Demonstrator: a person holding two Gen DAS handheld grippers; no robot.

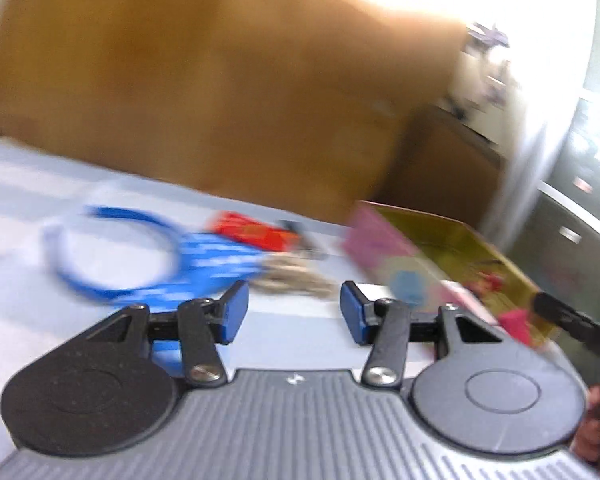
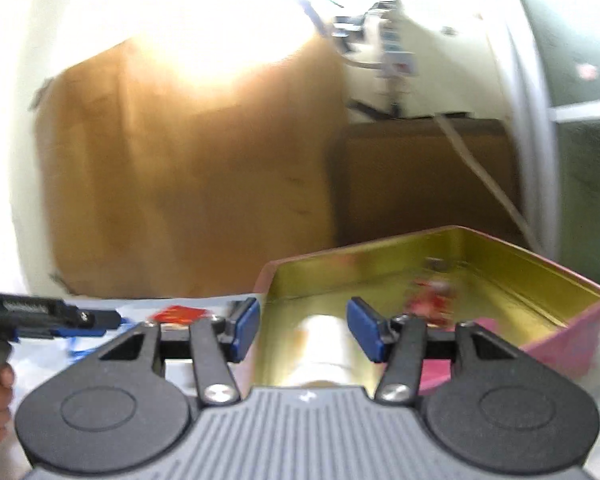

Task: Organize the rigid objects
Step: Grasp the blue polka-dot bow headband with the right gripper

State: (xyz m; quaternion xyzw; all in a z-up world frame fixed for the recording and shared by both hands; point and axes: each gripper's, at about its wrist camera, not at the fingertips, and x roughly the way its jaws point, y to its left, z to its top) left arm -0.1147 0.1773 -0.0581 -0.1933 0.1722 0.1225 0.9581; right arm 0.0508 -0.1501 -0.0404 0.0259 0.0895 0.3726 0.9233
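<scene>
Tin (image 2: 500, 276) — directly ahead of right gripper (image 2: 304, 328), jaws apart.

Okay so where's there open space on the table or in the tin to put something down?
Bare table lies left of the blue ring, and more just ahead of the left gripper. Inside the tin, the gold floor along the far wall is free. It is crowded between the ring and the tin: red packet, tan bundle. A white roll fills the tin's near end.

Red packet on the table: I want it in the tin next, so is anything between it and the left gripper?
Partly: a tan bundle lies just ahead of the open left gripper, with the red packet behind it, left of the tin.
</scene>
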